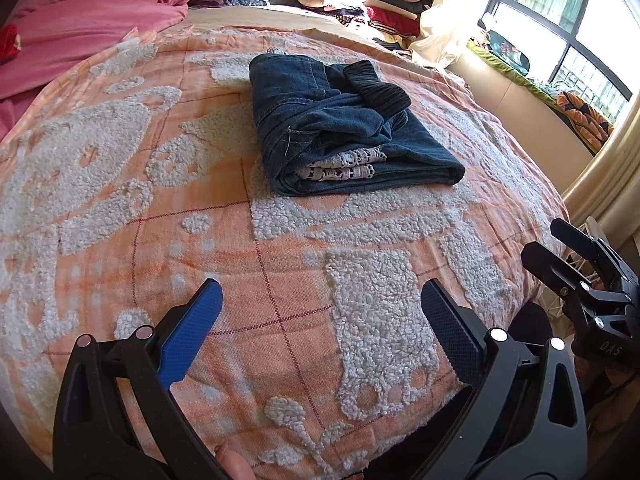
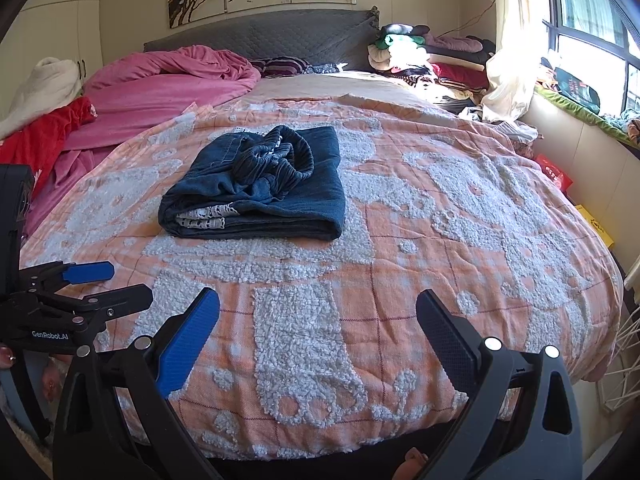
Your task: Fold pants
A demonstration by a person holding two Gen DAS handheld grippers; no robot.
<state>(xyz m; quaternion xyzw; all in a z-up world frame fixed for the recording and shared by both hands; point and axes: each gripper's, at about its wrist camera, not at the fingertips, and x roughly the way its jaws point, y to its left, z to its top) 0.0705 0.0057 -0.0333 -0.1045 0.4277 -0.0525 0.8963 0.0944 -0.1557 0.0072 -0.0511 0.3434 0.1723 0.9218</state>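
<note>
Left wrist view: left gripper (image 1: 322, 316) held low over the near edge of the bed (image 1: 120, 208), jaws wide apart and empty, well short of the pants (image 1: 340, 128). Right gripper (image 1: 568, 256) at the right margin, jaws likewise apart, nothing between them. Both apparently held clear because nothing is left to grasp.

Right wrist view: right gripper (image 2: 318, 324) above the patterned blanket (image 2: 460, 216), left gripper (image 2: 100, 282) beside it at the left edge. Pants (image 2: 256, 188) lying mid-bed, on the blanket, apart from both tools.

Pants: dark blue denim, folded into a compact, roughly rectangular stack of several layers. Elastic waistband (image 2: 288, 156) bunched and rumpled on top; white lace trim (image 2: 204, 218) peeking from between the layers at the near edge. Fold judged essentially complete, though the top is untidy and could take smoothing.
</note>
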